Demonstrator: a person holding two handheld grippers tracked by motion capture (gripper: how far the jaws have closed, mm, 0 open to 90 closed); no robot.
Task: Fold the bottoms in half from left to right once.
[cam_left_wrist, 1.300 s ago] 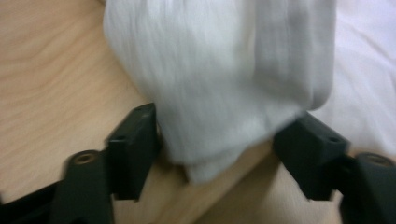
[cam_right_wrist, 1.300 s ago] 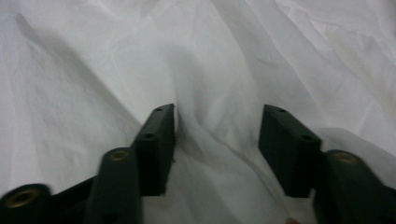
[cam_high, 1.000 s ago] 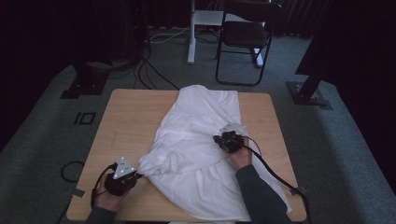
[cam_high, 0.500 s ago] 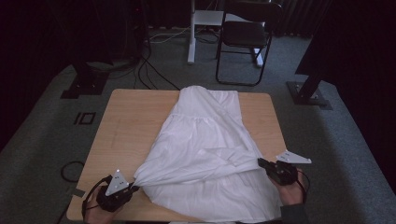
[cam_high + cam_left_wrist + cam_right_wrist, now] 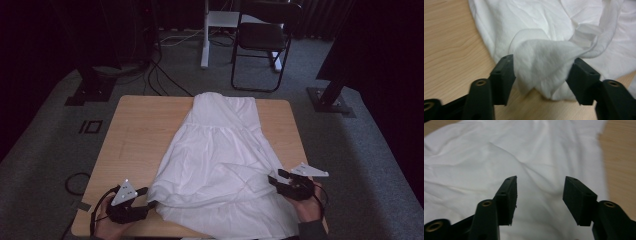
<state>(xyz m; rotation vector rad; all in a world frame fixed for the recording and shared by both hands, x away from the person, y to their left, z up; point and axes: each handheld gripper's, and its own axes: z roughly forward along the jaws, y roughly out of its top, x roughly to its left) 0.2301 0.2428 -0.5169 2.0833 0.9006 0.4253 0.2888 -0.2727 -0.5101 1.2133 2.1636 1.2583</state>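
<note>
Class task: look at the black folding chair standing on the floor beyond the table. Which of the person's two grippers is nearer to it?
Right. The right gripper sits at the table's near right edge, on the chair's side. The left gripper sits at the near left corner, farther across the white dress.

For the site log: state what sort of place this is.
Probably a lab or studio set up for recording, not a home: a bare wooden table on grey carpet, loose cables and black stand bases around it, and a folding chair behind.
</note>
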